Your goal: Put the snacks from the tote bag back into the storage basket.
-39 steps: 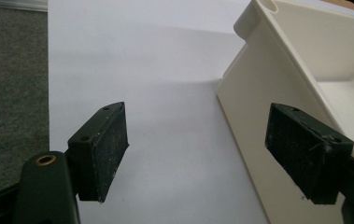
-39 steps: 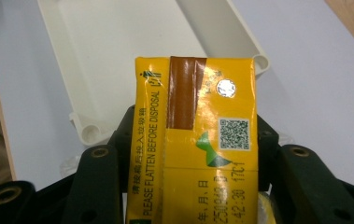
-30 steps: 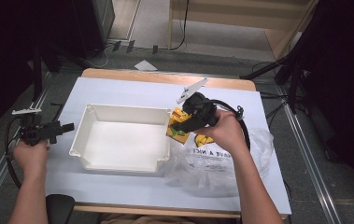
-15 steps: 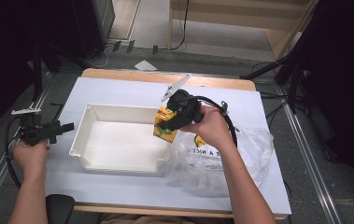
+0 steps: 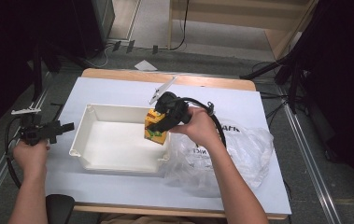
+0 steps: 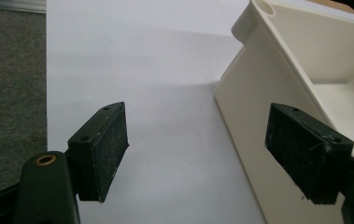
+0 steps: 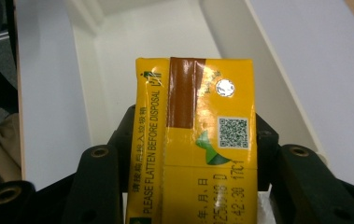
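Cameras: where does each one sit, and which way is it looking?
High view: above the person's side, looking down at the white plastic tray; forearms, left gripper, right gripper show.
Left gripper view: on the left gripper, facing the tray's outer wall; open jaws show.
Right gripper view: on the right gripper, looking over the yellow drink carton it clamps into the tray.
All three share the tray.

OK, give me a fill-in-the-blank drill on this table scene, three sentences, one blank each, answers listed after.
1. The right gripper is shut on a yellow ____.
2. The carton hangs over the right edge of the white ____.
3. The left gripper has its jaws ____, with nothing between them, beside the tray's outer wall.

Missing words: carton; tray; open
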`<state>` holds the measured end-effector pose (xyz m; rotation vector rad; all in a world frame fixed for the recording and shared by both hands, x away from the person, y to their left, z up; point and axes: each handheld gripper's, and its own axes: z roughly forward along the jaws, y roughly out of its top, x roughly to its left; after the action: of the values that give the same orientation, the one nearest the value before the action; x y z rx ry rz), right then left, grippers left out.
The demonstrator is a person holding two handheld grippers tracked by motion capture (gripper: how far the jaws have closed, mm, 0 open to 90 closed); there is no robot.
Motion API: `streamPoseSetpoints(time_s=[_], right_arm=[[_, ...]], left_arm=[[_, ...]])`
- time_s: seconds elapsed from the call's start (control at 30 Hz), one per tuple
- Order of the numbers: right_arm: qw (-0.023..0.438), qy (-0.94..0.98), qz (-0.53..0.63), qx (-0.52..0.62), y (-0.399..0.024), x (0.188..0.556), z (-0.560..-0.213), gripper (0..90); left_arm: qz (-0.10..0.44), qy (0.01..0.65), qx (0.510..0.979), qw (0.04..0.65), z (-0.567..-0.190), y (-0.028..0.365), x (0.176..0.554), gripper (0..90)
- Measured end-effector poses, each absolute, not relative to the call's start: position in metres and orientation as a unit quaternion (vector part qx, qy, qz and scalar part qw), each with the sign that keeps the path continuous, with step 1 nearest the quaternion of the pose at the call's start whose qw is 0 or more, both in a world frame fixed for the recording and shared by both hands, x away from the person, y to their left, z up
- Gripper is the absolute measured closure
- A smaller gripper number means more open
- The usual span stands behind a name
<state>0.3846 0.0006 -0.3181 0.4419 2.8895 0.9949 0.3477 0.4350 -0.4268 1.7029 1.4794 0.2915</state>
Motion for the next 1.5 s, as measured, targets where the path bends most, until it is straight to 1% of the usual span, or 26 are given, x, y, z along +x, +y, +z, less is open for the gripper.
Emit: streamPoseSetpoints(time_s=[0.33, 0.67, 1.0, 1.5], right_arm=[[0.012, 0.944, 0.302, 0.131, 0.023, 0.391, -0.334, 53.5], [0.012, 0.951, 0.288, 0.115, 0.040, 0.398, -0.351, 53.4], [0.002, 0.948, 0.297, 0.112, 0.054, 0.403, -0.366, 53.4], [-0.008, 0.951, 0.296, 0.085, 0.081, 0.402, -0.379, 53.3]], left_arm=[[0.115, 0.589, 0.680, 0.421, -0.427, 0.434, 0.348, 22.4], [0.114, 0.589, 0.680, 0.422, -0.427, 0.434, 0.348, 22.3], [0.113, 0.588, 0.681, 0.422, -0.427, 0.434, 0.348, 22.4], [0.113, 0.590, 0.679, 0.422, -0.427, 0.434, 0.348, 22.4]])
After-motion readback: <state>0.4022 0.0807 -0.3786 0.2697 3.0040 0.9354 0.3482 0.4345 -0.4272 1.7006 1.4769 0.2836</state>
